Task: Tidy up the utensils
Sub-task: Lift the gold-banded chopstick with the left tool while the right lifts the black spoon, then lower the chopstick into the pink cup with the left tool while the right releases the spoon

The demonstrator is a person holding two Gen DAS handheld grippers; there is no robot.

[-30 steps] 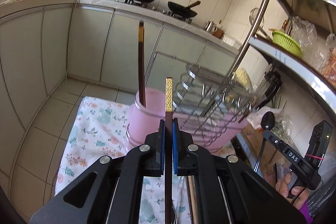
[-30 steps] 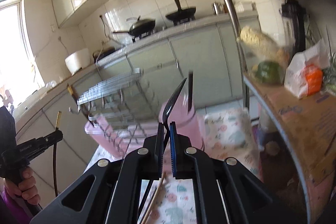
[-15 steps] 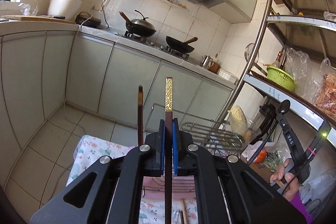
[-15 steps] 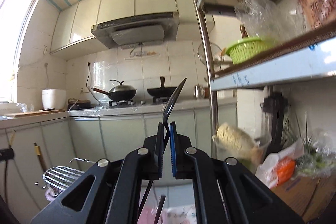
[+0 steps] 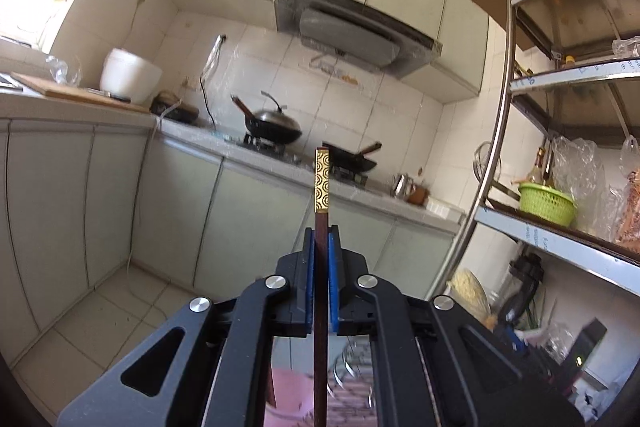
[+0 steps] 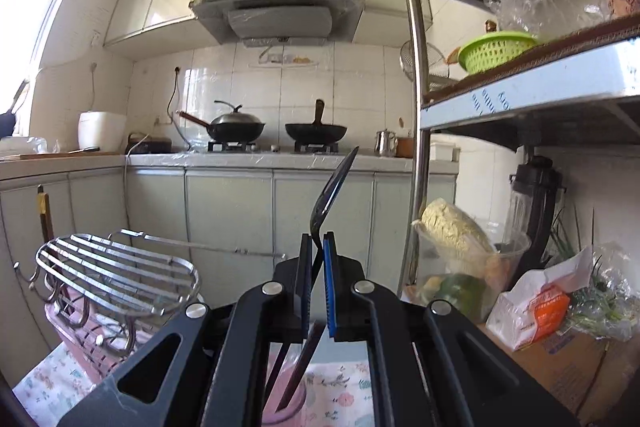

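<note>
My left gripper (image 5: 321, 243) is shut on a dark brown chopstick (image 5: 322, 183) that stands upright, its gold patterned end above the blue pads. My right gripper (image 6: 317, 255) is shut on the neck of a black spoon (image 6: 330, 199), whose bowl leans up and to the right. Under the right gripper stands a pink cup (image 6: 290, 405) with dark chopsticks (image 6: 304, 359) in it. The left wrist view catches only a pink patch (image 5: 288, 395) at the bottom. Another gold-banded chopstick (image 6: 43, 215) stands upright at the far left, its lower end hidden.
A wire rack (image 6: 116, 267) sits on a pink tray (image 6: 76, 327) on the floral cloth (image 6: 344, 395). A steel shelf post (image 6: 416, 147) and shelves with bags and a green basket (image 6: 494, 51) stand close on the right. The counter with woks (image 6: 240, 127) lies ahead.
Both views have tipped up from the table toward the counter and hood. The pink cup and rack have slid to the bottom. Each gripper has kept its utensil.
</note>
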